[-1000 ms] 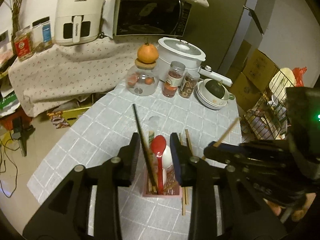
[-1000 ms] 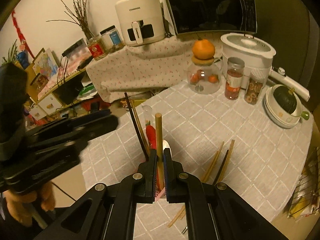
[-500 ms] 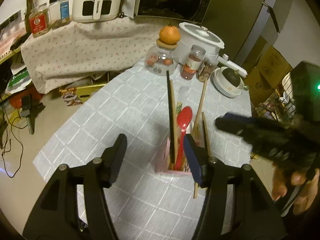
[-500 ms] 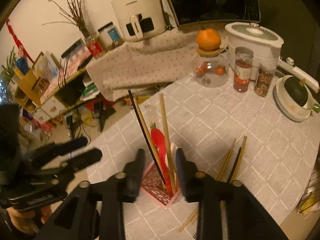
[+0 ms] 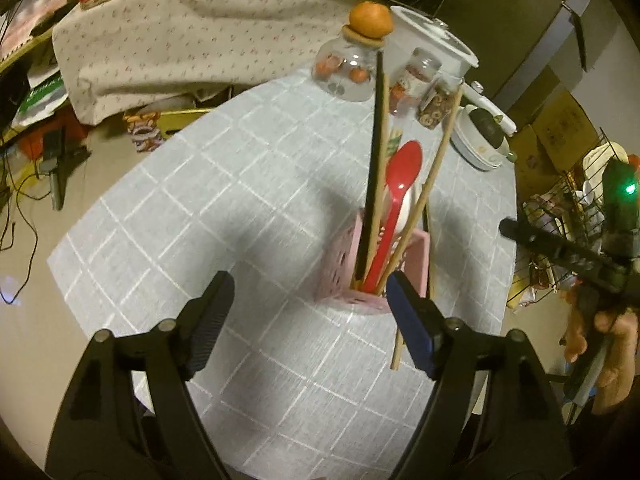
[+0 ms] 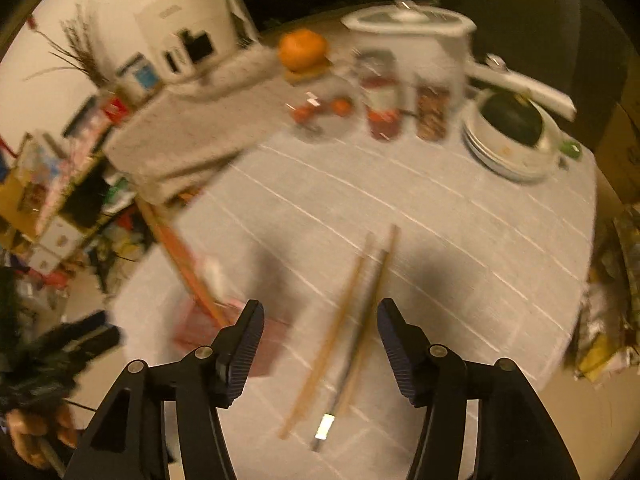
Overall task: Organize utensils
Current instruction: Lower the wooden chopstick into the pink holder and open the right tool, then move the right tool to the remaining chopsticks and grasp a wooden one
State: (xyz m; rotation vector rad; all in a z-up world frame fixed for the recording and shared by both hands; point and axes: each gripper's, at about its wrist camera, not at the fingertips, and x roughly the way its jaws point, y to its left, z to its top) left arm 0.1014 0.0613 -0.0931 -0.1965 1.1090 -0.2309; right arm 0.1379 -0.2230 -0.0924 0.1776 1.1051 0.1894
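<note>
A pink utensil holder (image 5: 416,256) stands on the grey checked tablecloth (image 5: 200,208). In it are a red spoon (image 5: 402,184), a black chopstick (image 5: 374,152) and a wooden chopstick (image 5: 438,160). My left gripper (image 5: 310,306) hangs just in front of the holder, its jaws opening, the pads touching nothing. Several loose chopsticks (image 6: 344,320) lie on the cloth right of the holder (image 6: 192,328). My right gripper (image 6: 320,320) hovers over them, its jaws opening, the sticks below and untouched. The right wrist view is blurred.
At the table's far edge stand a glass jar (image 5: 348,68) with an orange on its lid, two spice jars (image 5: 416,76), a white cooker (image 5: 432,48) and stacked bowls (image 5: 484,144). A wire rack (image 5: 568,208) is on the right. A cloth-draped shelf (image 5: 180,40) stands behind.
My right gripper let go of the wooden chopstick in the holder, opened and swung right over the loose chopsticks. My left gripper widened off the holder and sank a little.
</note>
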